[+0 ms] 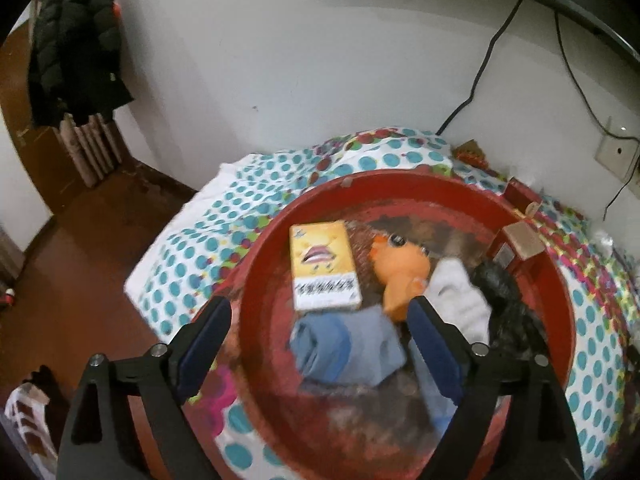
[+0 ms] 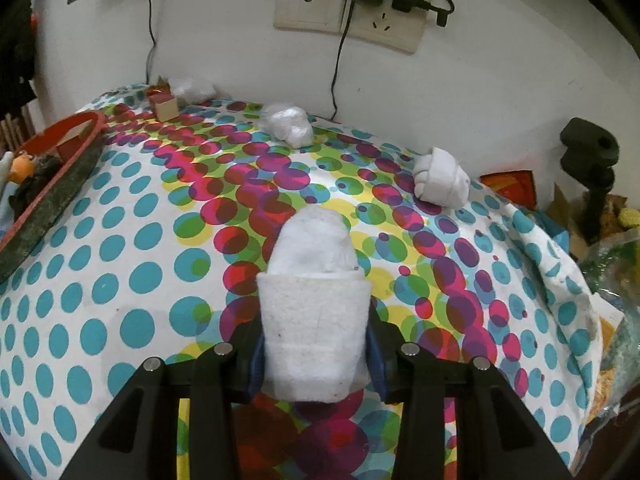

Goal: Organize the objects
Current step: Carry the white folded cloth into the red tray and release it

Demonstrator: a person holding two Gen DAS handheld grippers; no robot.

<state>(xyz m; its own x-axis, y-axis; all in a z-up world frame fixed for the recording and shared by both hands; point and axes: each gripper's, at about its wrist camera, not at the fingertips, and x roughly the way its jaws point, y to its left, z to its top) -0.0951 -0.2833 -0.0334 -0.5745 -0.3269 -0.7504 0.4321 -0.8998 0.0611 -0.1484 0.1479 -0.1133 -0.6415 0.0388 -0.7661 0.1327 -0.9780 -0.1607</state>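
A round red basin (image 1: 264, 256) sits on the dotted cloth. In it lie a yellow box (image 1: 324, 266), an orange toy (image 1: 400, 272), a rolled blue sock (image 1: 344, 344), a white sock (image 1: 456, 300) and a dark bundle (image 1: 508, 300). My left gripper (image 1: 318, 326) hangs open over the basin, with the blue sock below its fingers and untouched by the pads. My right gripper (image 2: 316, 354) is shut on a rolled white sock (image 2: 312, 292) above the cloth. Two more white bundles (image 2: 290, 122) (image 2: 440, 180) lie farther back on the cloth.
A small red-and-tan box (image 2: 162, 104) stands near the wall, the basin's rim (image 2: 60, 176) at the left. Cables and a wall socket (image 2: 348, 8) hang above. A black stand (image 2: 588, 164) and bags sit at the right. A dark jacket (image 1: 76, 48) hangs over a radiator.
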